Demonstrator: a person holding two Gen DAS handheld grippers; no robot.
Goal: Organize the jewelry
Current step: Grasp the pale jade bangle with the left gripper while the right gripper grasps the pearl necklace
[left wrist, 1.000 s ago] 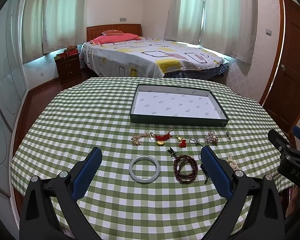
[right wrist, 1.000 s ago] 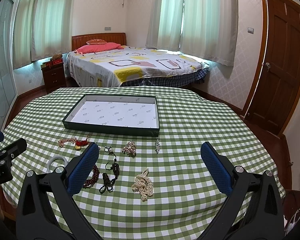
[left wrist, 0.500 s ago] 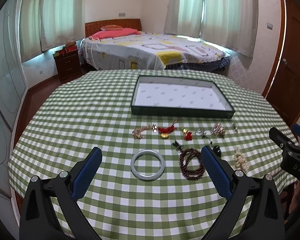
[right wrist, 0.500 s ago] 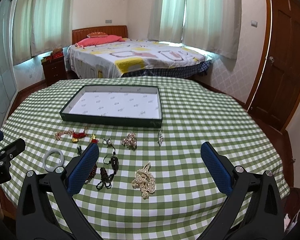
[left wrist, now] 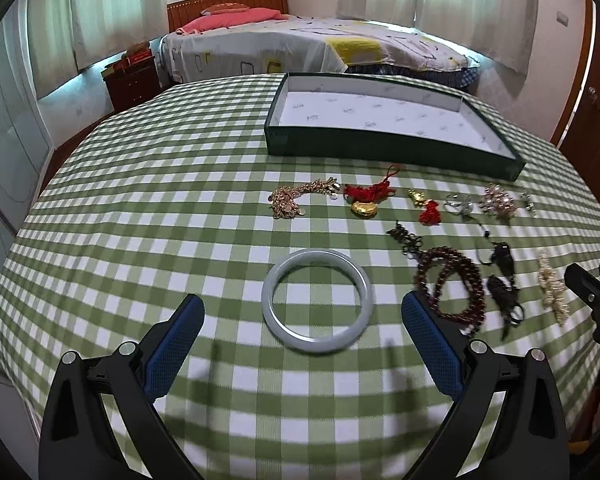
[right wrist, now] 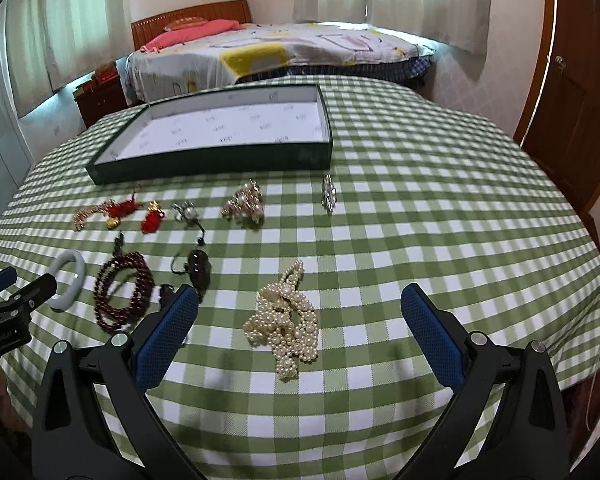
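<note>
A pale jade bangle lies flat on the checked cloth, centred between the fingers of my open left gripper, which hovers low over it. A pearl strand is heaped between the fingers of my open right gripper. Dark red prayer beads sit right of the bangle. Further back lies a row of small pieces: a gold chain, a red-tasselled gold charm, and a pearl brooch. The green tray with a white lining stands empty behind them.
The round table drops off close behind both grippers and at the right. A black pendant on a cord lies beside my right gripper's left finger. A bed, a nightstand and a wooden door stand beyond the table.
Both grippers have dropped and moved forward toward the table. The bangle now sits between the left fingers and the pearl strand between the right fingers. No jewelry has moved.
</note>
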